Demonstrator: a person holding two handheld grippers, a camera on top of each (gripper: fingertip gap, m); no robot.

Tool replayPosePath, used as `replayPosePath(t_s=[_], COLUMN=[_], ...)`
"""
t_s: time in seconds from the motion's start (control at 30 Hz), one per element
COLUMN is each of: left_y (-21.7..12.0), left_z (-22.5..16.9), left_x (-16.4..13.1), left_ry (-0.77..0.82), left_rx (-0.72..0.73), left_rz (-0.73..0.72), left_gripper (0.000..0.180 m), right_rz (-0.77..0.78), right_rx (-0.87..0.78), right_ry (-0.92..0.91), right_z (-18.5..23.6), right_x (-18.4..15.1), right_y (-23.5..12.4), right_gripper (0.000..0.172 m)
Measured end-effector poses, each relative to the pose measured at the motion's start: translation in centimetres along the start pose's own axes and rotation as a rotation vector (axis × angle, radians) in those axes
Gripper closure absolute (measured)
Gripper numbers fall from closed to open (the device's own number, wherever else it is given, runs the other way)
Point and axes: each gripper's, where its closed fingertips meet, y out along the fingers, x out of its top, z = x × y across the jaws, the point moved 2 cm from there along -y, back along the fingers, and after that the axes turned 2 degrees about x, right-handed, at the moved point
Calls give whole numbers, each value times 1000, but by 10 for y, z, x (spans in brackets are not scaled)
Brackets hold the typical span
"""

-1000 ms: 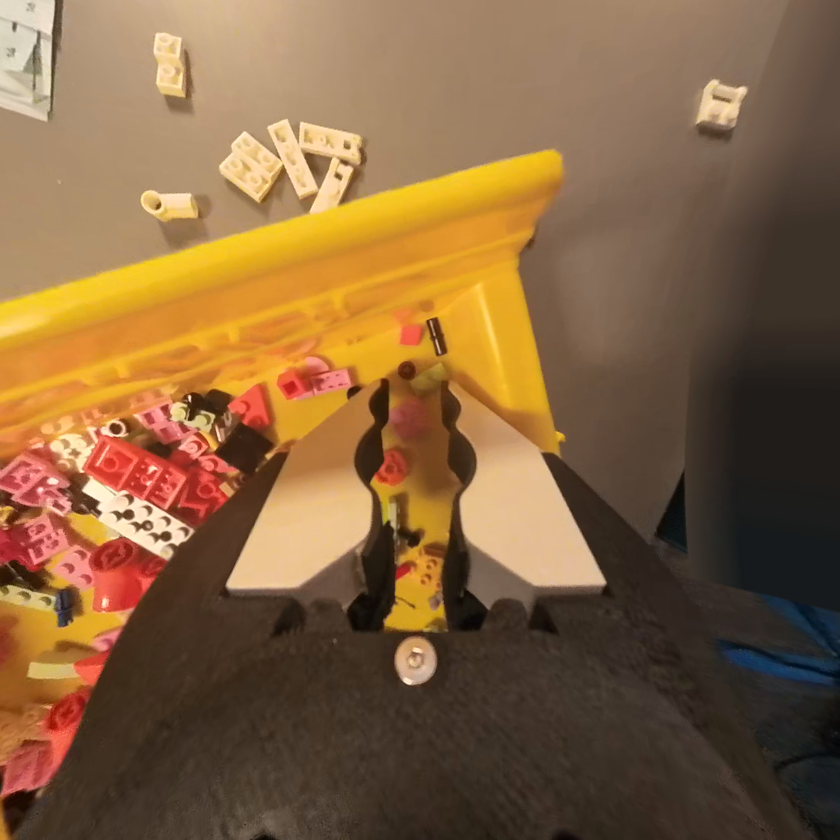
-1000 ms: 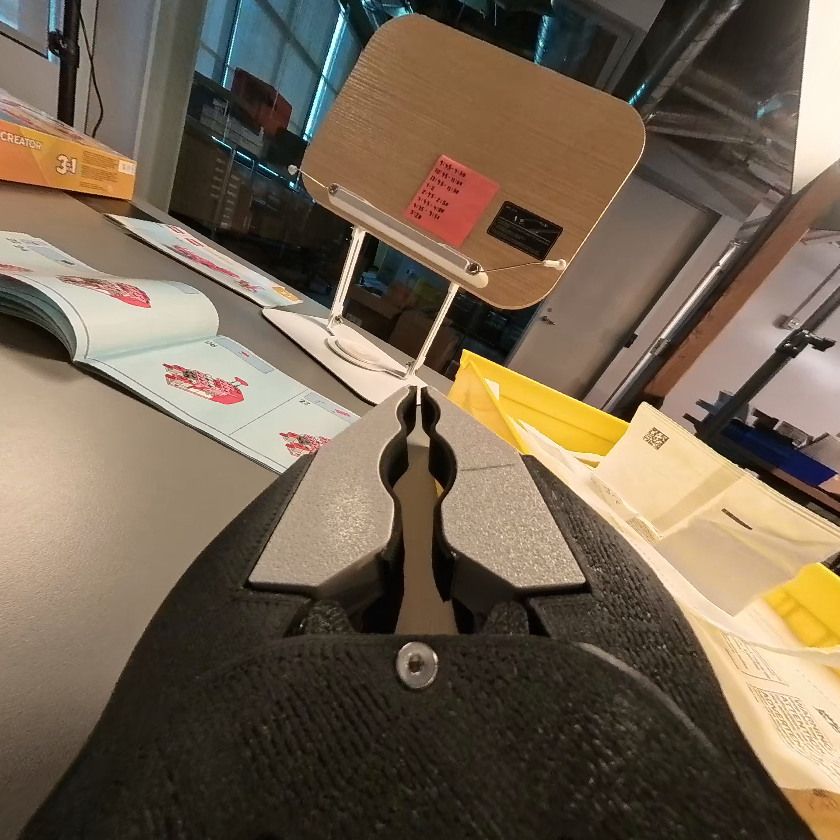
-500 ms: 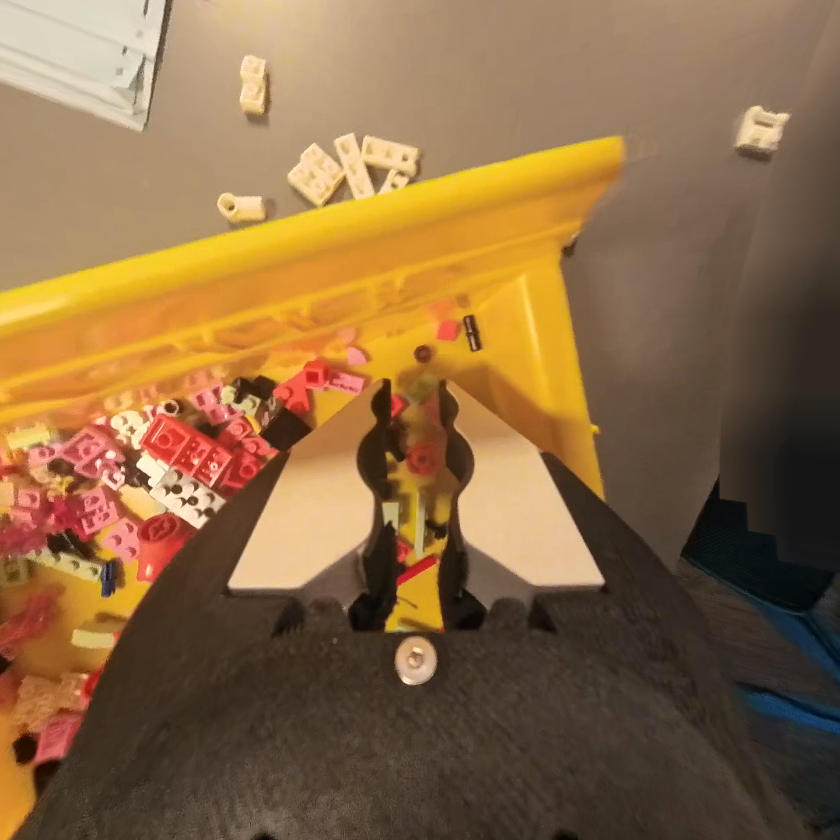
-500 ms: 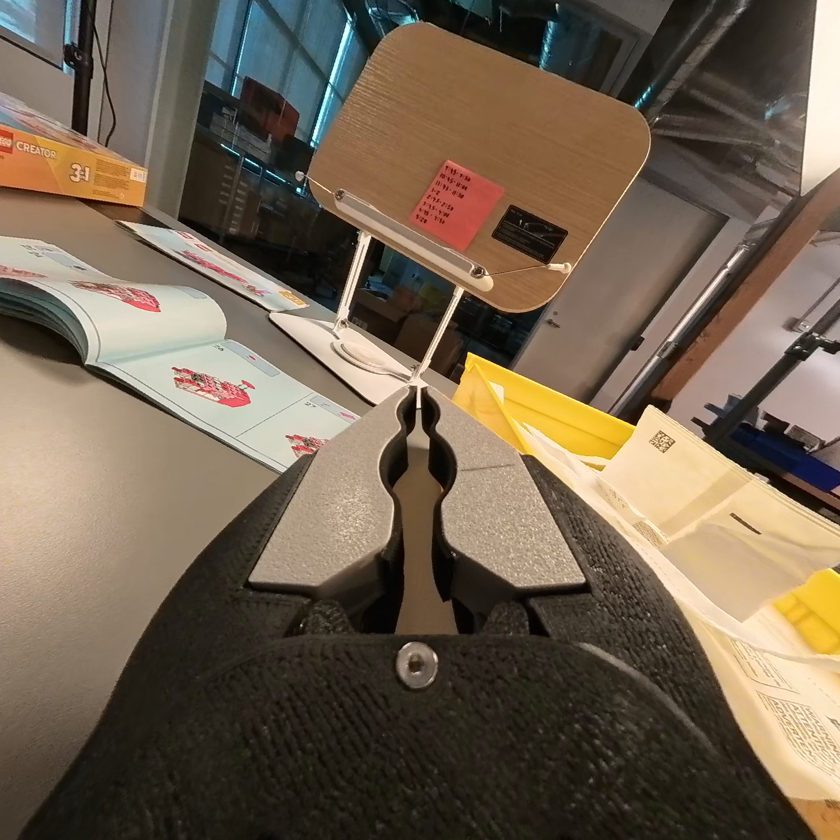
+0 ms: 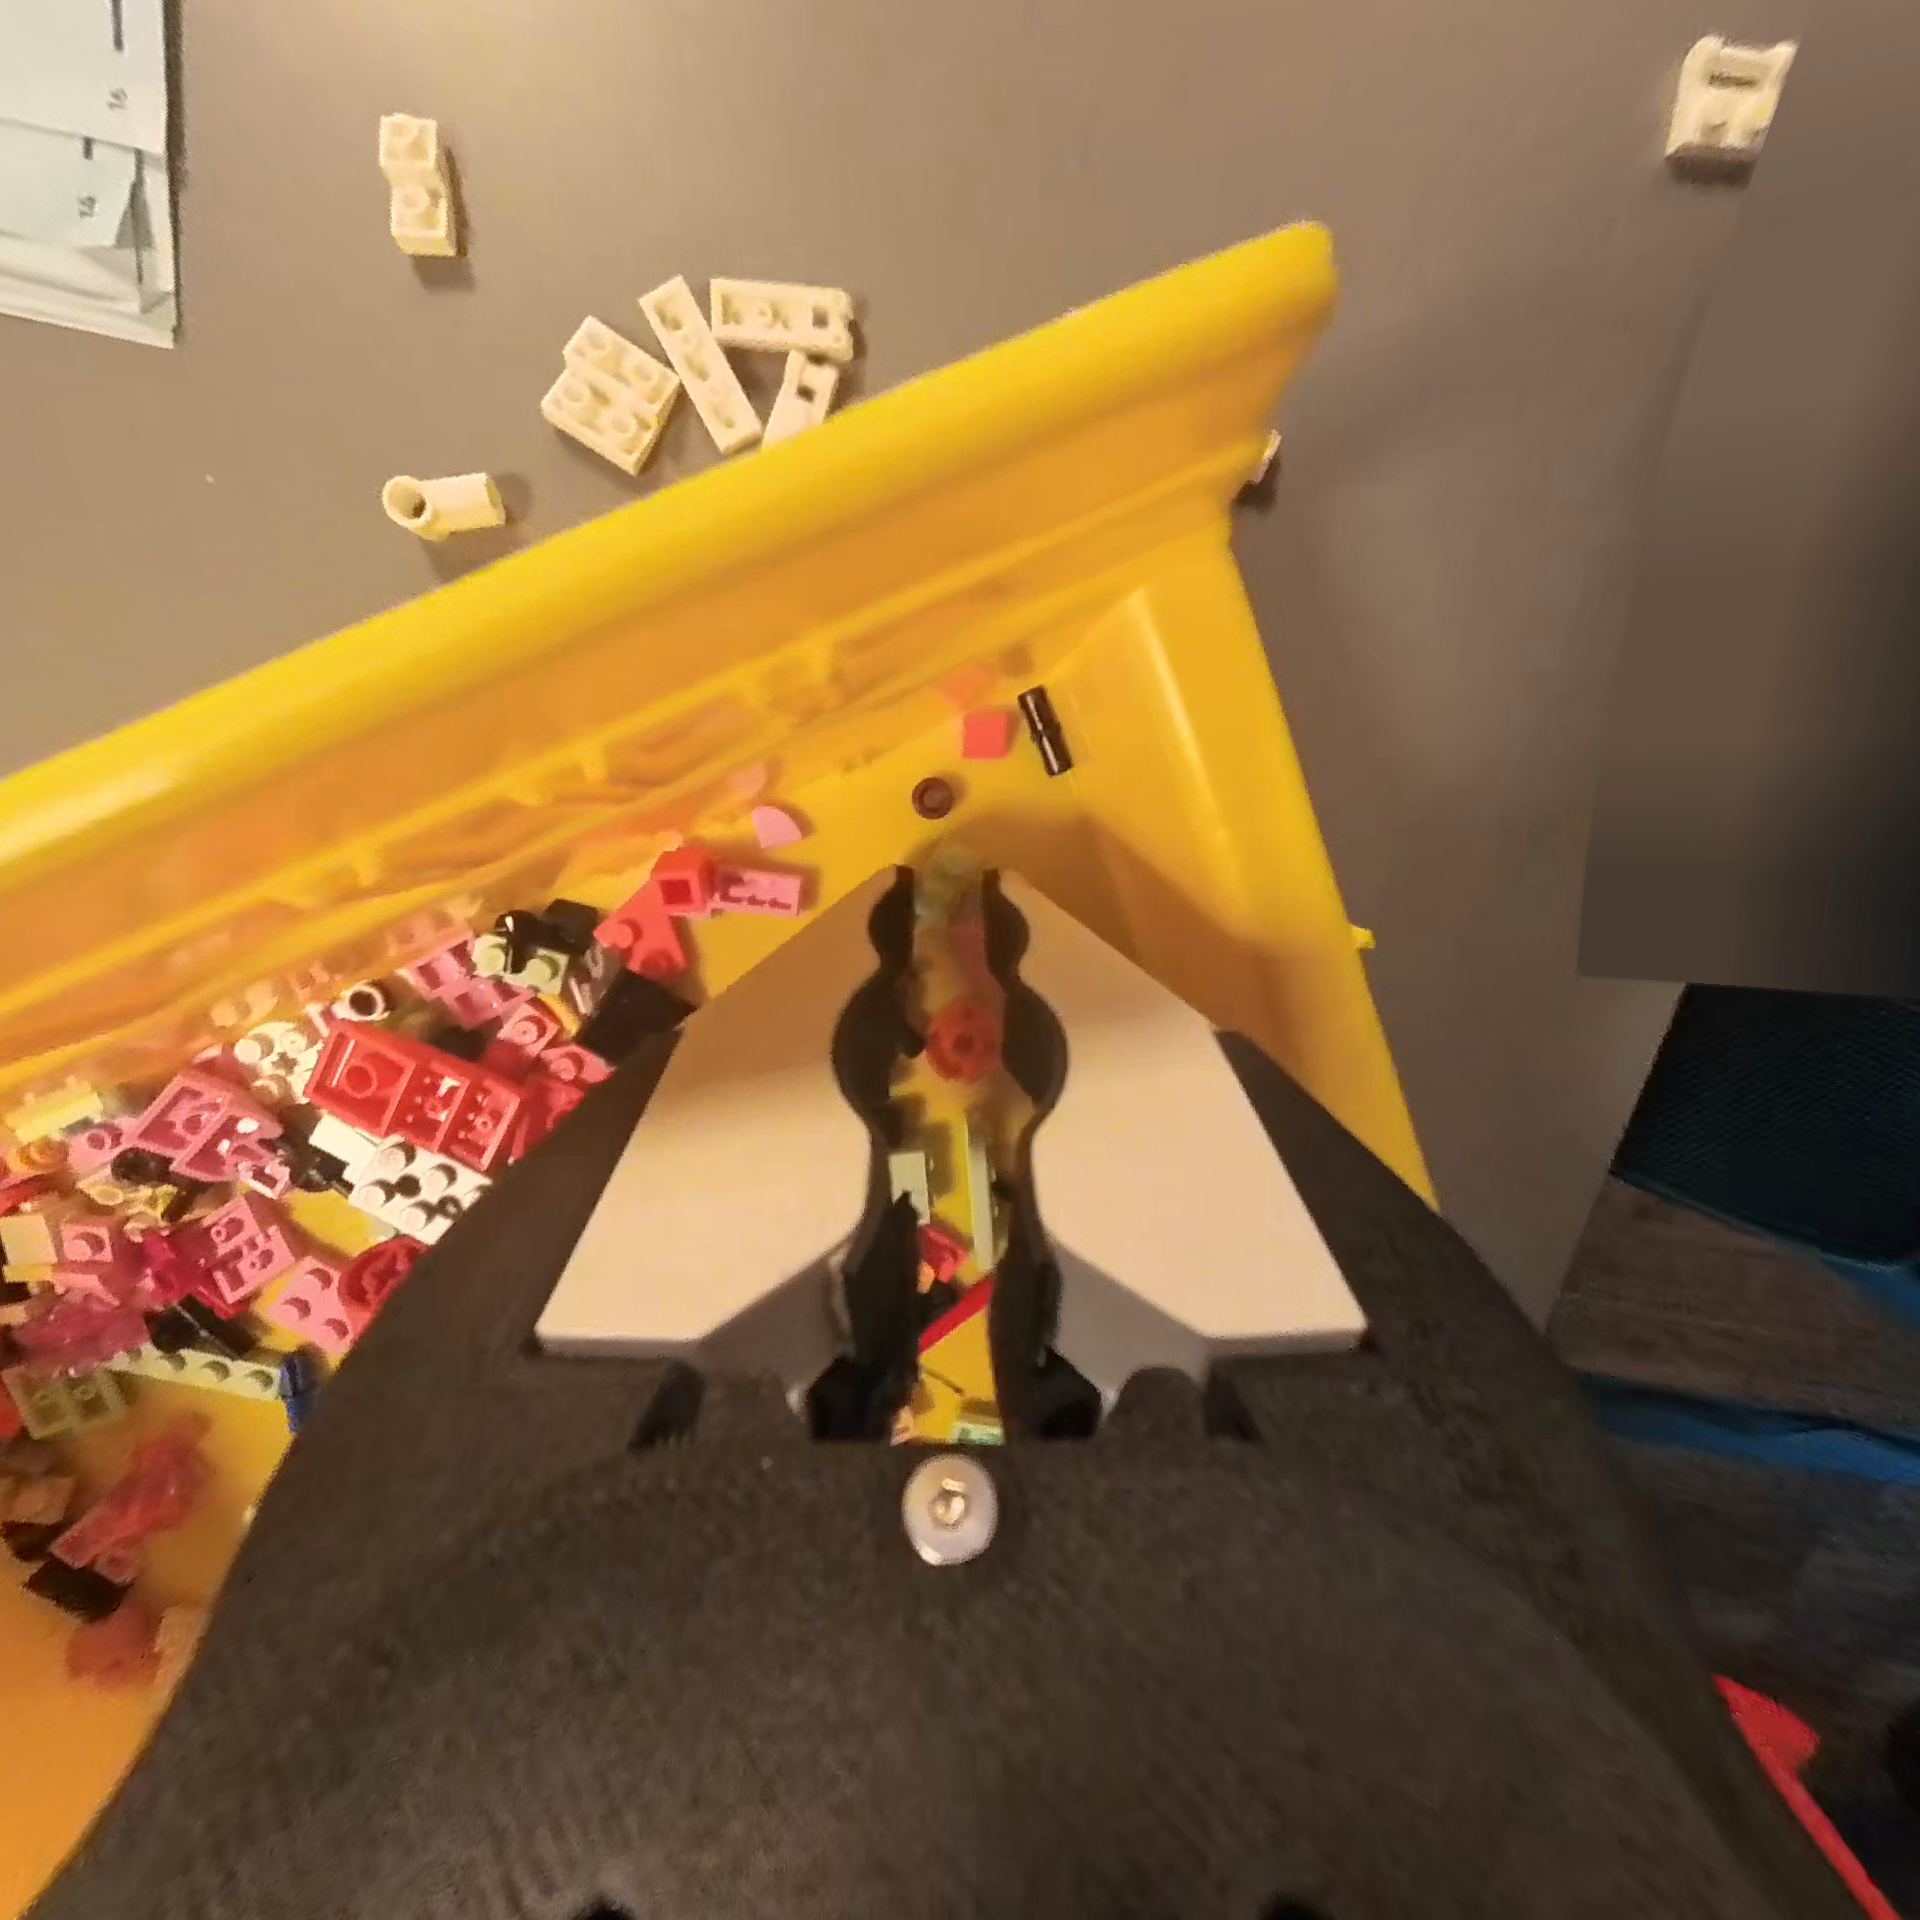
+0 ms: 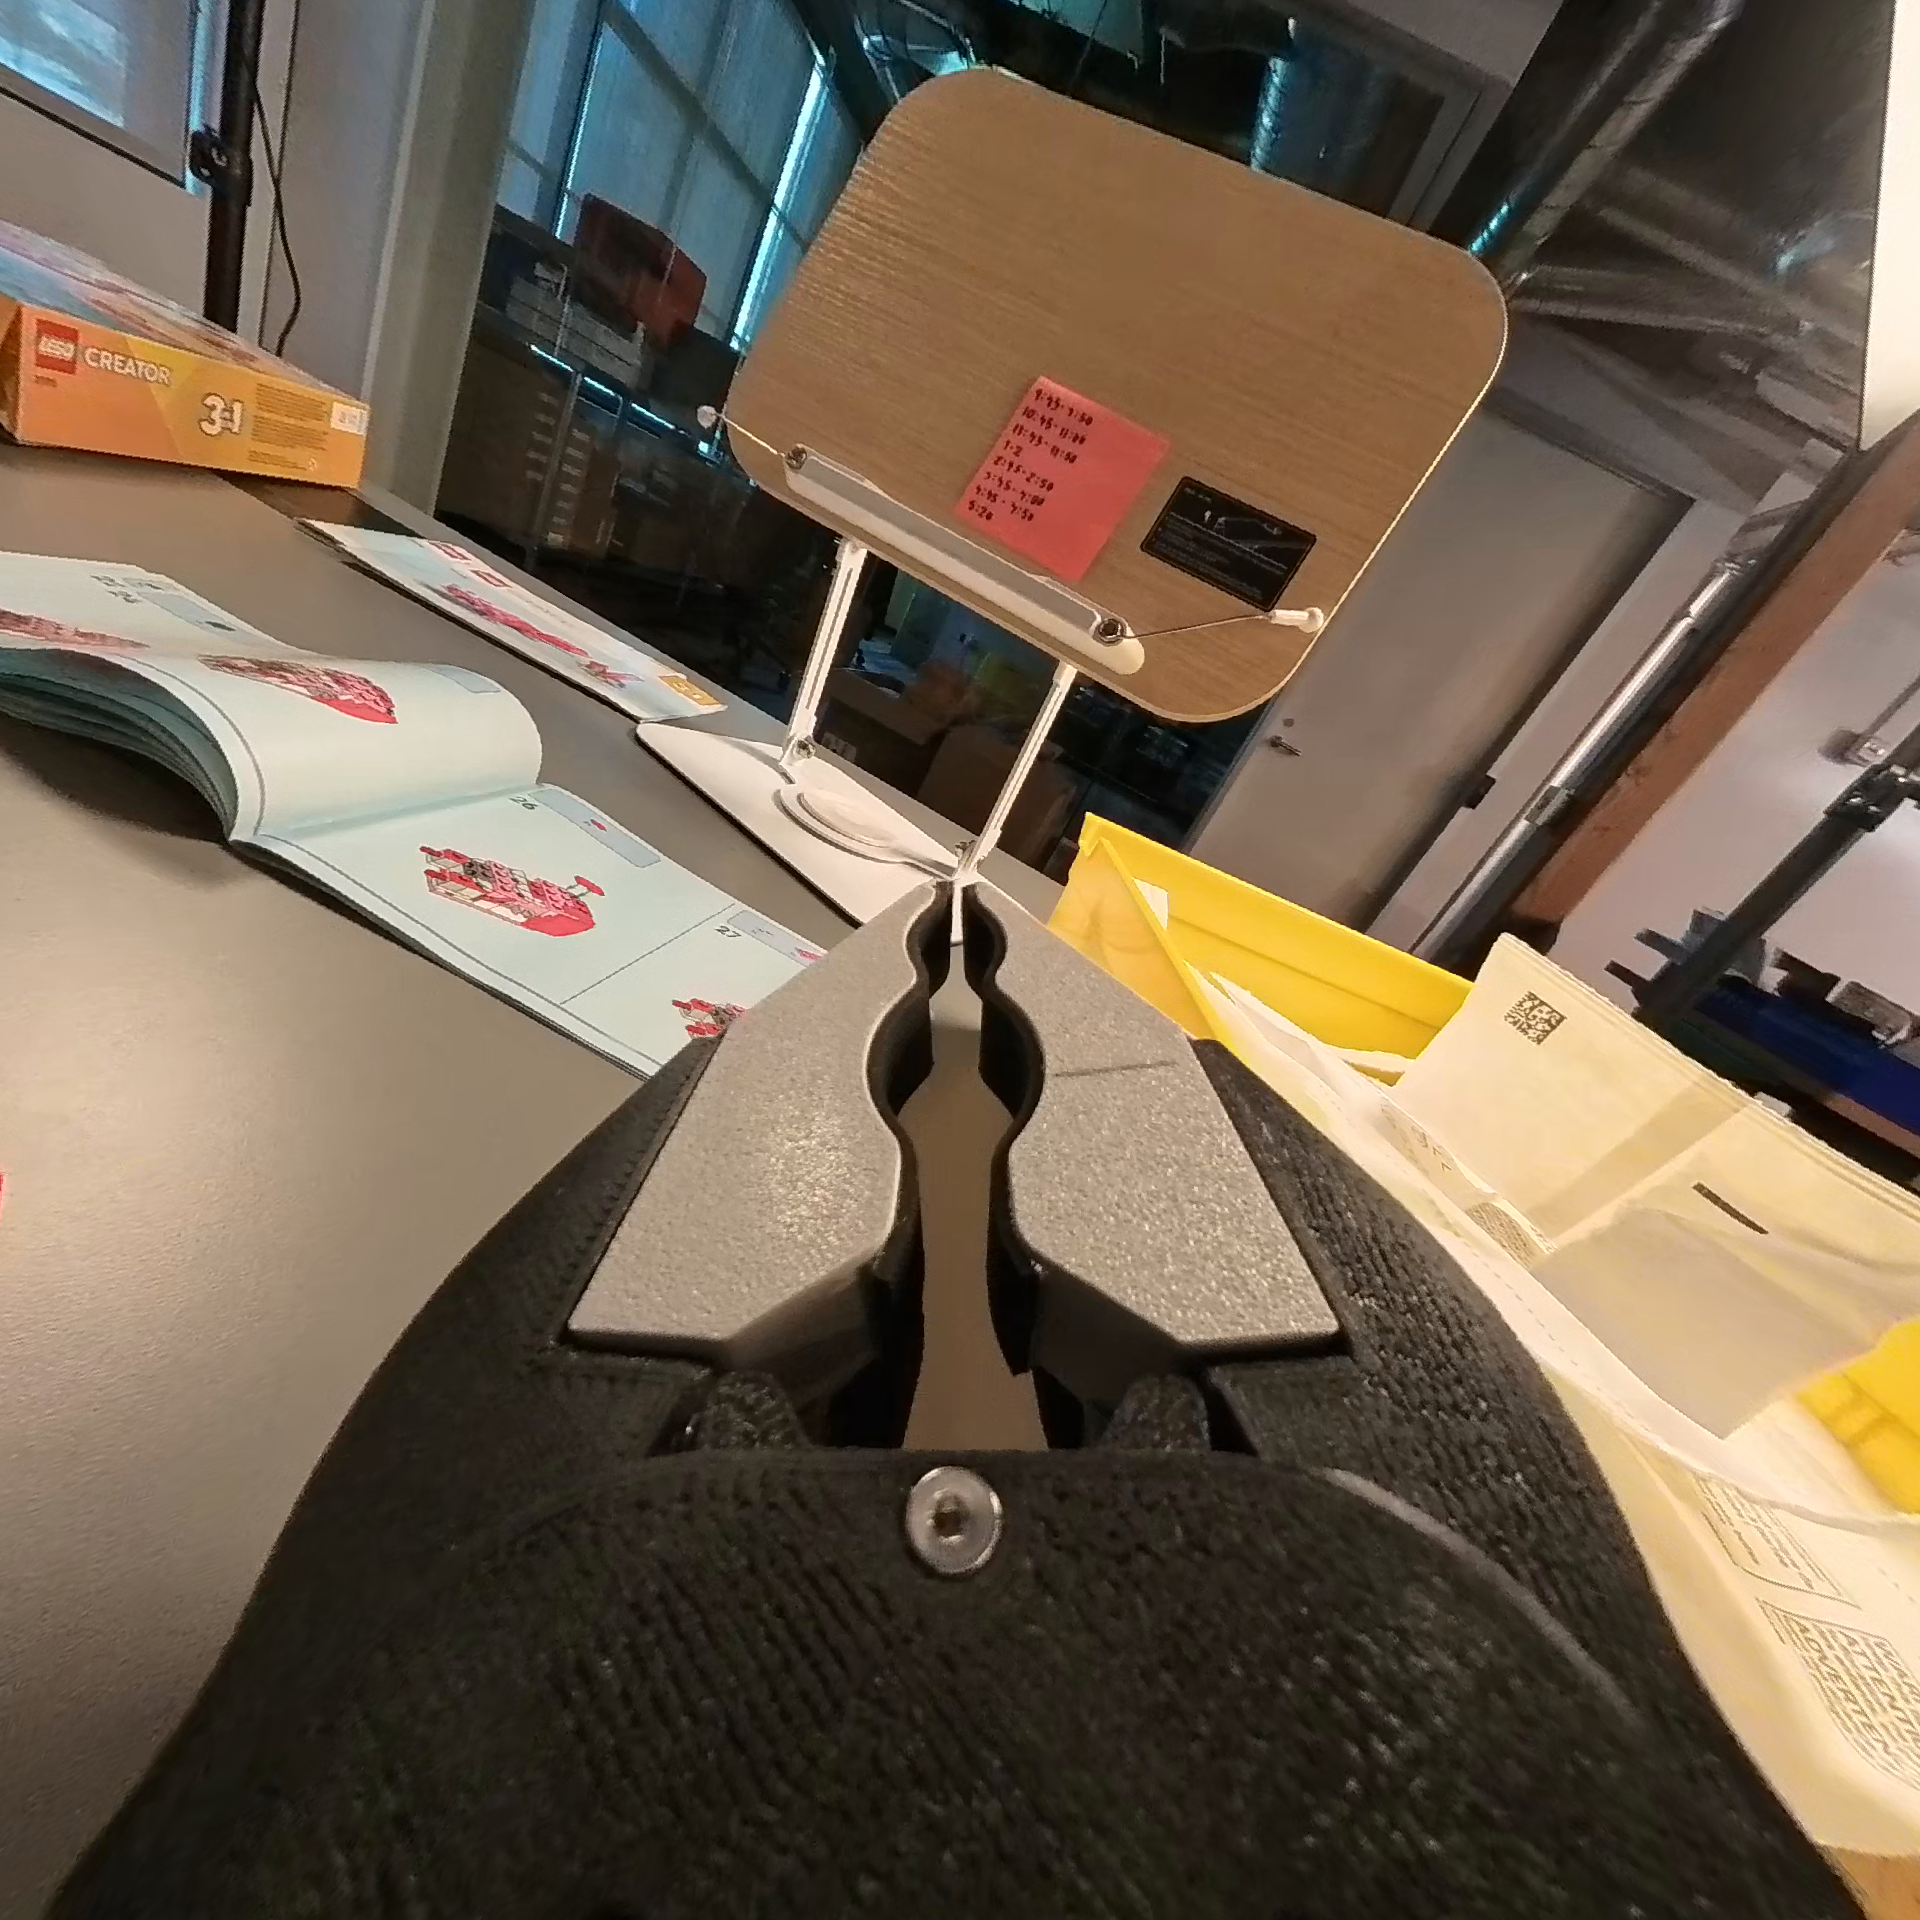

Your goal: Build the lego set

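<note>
Narrowed since the earlier frame, the left gripper is angled down into the yellow bin, a blurred pale-green brick at its tips; contact cannot be told. Only the right wrist view shows the right gripper, closed on nothing above the grey table, by a book stand.

Left gripper: over yellow bin's corner, jaws narrowly apart, blurred pale-green piece at fingertips, contact unclear.
Yellow bin: red, pink, black bricks heaped on the left side.
Grey table: cream bricks scattered beyond the rim.
</note>
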Motion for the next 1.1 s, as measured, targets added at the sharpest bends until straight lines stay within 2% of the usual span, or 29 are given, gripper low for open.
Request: replayPosePath(t_s=[0.03, 0.2, 0.33, 0.5, 0.63, 0.73, 0.9, 1.03, 1.1], left_y=[1, -3, -35, -99, -111, -86, -14, 48, 70], left_z=[1, 5, 26, 28, 5, -15, -22, -2, 6], left_x=[1, 3, 17, 71, 128, 181, 260, 298, 311], left_ry=[9, 48, -33, -60, -5, 15, -29, -175, -202], left_rx=[15, 100, 305, 612, 661, 500, 238, 102, 88], left_rz=[5, 33, -35, -208, -294, -374, -447, -394, -364], left_gripper=[172, 173, 174, 174, 174, 174, 174, 174, 174], right_rz=[-1, -10, -29, -55, -77, -75, -59, -51, -43], right_rx=[2, 8, 14, 8, -5, -30, -17, 12, 36], right_ry=[1, 15, 27, 39, 51, 41, 14, -29, -52], right_z=[0, 1, 2, 0, -3, -6, -3, 5, 10], right_x=[0, 2, 5, 11, 16, 16, 11, 10, 10], right_y=[0, 0, -1, -3, -6, -9, -9, -7, -6], right_gripper=[172, 172, 172, 172, 172, 172, 172, 172, 172])
